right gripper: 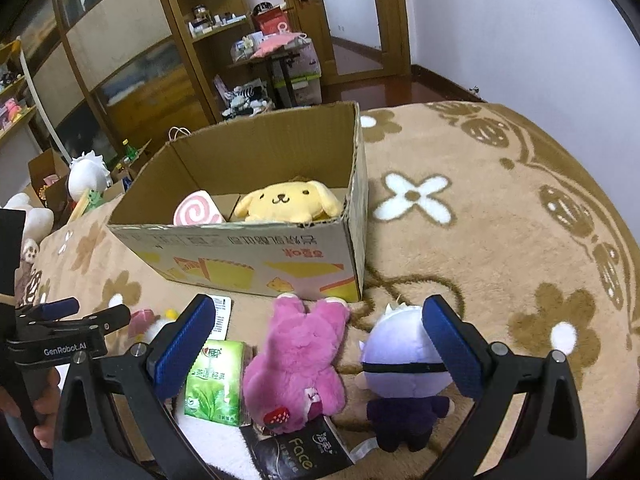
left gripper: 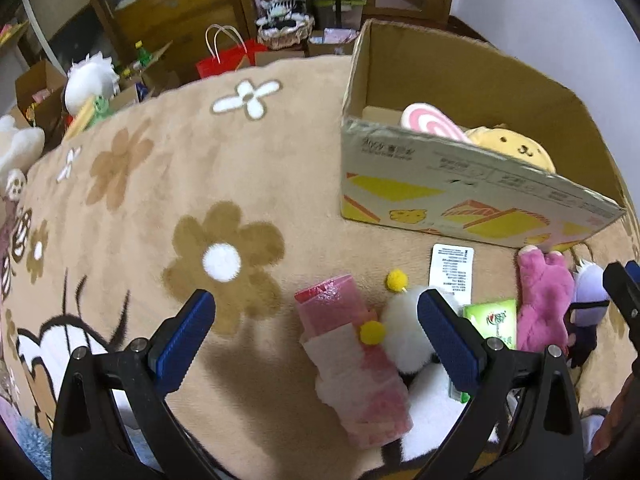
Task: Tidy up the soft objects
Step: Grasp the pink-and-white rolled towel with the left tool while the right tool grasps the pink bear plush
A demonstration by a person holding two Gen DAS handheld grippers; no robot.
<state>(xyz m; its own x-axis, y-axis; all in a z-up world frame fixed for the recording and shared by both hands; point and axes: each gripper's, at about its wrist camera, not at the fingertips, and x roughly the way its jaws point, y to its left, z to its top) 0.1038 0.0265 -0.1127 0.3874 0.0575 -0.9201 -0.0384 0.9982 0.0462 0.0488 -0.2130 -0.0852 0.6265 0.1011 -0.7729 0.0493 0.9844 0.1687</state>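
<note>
A cardboard box point(right gripper: 248, 240) stands on the flowered blanket and holds a yellow dog plush point(right gripper: 288, 200) and a pink swirl plush point(right gripper: 196, 210). The box also shows in the left wrist view point(left gripper: 460, 200). My right gripper point(right gripper: 316, 340) is open above a pink plush point(right gripper: 298, 364) and a purple-haired doll point(right gripper: 400, 364). A green tissue pack point(right gripper: 216, 380) lies left of them. My left gripper point(left gripper: 316, 320) is open above a pink wrapped pack point(left gripper: 352, 356) and a white plush with yellow pompoms point(left gripper: 404, 320).
A black "Face" packet point(right gripper: 296, 456) lies near the front edge. A white tag point(left gripper: 452, 268) lies before the box. Beyond the blanket's far edge are open boxes, a white plush point(left gripper: 88, 80), a red bag point(left gripper: 228, 60) and wooden shelves point(right gripper: 208, 40).
</note>
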